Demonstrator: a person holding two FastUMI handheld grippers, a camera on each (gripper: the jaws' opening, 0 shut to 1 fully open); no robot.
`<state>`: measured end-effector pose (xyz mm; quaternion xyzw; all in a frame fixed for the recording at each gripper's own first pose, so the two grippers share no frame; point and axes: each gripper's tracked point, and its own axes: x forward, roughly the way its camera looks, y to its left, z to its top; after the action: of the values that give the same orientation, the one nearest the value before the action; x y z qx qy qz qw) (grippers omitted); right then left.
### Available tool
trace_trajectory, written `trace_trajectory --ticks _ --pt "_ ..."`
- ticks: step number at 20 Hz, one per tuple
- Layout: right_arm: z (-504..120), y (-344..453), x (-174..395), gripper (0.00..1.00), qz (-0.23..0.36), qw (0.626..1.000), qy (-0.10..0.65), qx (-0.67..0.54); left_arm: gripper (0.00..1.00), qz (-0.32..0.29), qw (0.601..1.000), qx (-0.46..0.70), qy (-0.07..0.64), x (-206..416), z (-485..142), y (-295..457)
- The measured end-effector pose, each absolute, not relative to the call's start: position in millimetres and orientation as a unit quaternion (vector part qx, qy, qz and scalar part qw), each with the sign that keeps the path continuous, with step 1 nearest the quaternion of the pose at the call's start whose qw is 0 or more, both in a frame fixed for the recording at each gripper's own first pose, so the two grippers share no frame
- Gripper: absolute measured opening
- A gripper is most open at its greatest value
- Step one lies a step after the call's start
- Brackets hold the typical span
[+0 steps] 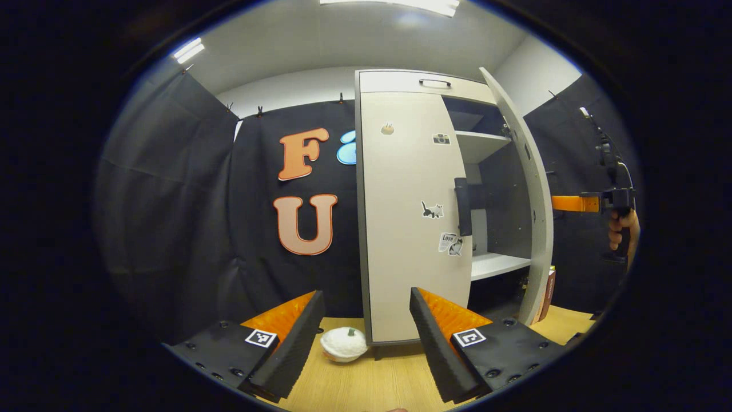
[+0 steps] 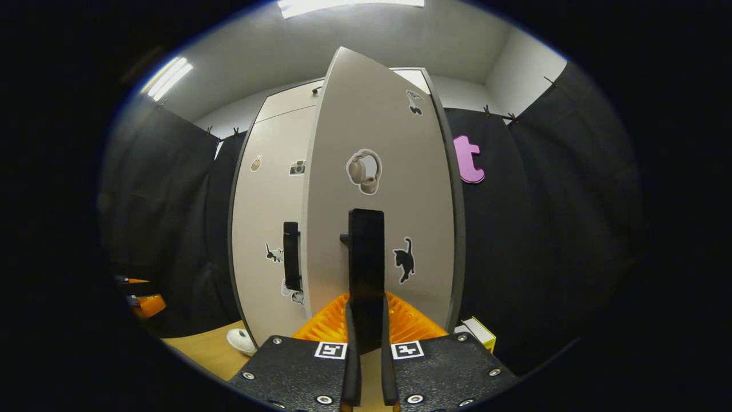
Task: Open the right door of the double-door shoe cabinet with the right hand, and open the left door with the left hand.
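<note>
Right gripper view: right gripper [image 2: 366,337] clenched on right door's handle [image 2: 366,269], door edge swung out; left gripper [image 1: 366,337] released, apart from left door [image 1: 412,217].

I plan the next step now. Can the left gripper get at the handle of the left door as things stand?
Probably yes. The left gripper is open and faces the closed left door; its handle stands at the door's right edge with nothing before it. The open right door swings off to the side.

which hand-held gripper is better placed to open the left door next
Left: the left hand-held gripper is open, facing the closed beige left door, near its black handle; the right hand-held gripper grips the open right door's handle.
</note>
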<state>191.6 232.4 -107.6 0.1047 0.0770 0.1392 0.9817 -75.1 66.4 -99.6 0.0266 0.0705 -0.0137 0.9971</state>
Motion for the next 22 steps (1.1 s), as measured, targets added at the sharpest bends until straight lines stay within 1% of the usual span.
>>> trace_trajectory --ticks 5,9,10,13,15,17,19,22 --pt "-108 205 190 0.13 0.108 0.986 0.075 0.100 0.96 -0.029 0.996 0.030 0.075 -55 -104 43" --pt "-114 181 189 0.12 0.094 0.990 0.080 0.068 0.98 -0.052 0.994 0.033 0.085 -38 -111 13" --pt "-115 173 189 0.12 0.082 0.991 0.081 0.066 0.96 -0.056 0.994 0.039 0.084 -35 -111 8" --pt "-117 159 192 0.10 0.056 0.991 0.087 0.080 0.97 -0.065 0.993 0.042 0.090 -20 -112 -9" --pt "-118 156 193 0.06 0.063 0.991 0.088 0.085 0.97 -0.074 0.992 0.043 0.092 -13 -111 -21" --pt "-118 162 186 0.03 0.100 0.986 0.093 0.098 0.96 -0.074 0.992 0.067 0.084 -5 -107 -25" --pt "-115 170 182 0.05 0.115 0.982 0.093 0.117 0.94 -0.071 0.991 0.077 0.080 1 -105 -29" --pt "-114 164 180 0.06 0.120 0.983 0.085 0.108 0.94 -0.083 0.991 0.050 0.088 16 -103 -44"
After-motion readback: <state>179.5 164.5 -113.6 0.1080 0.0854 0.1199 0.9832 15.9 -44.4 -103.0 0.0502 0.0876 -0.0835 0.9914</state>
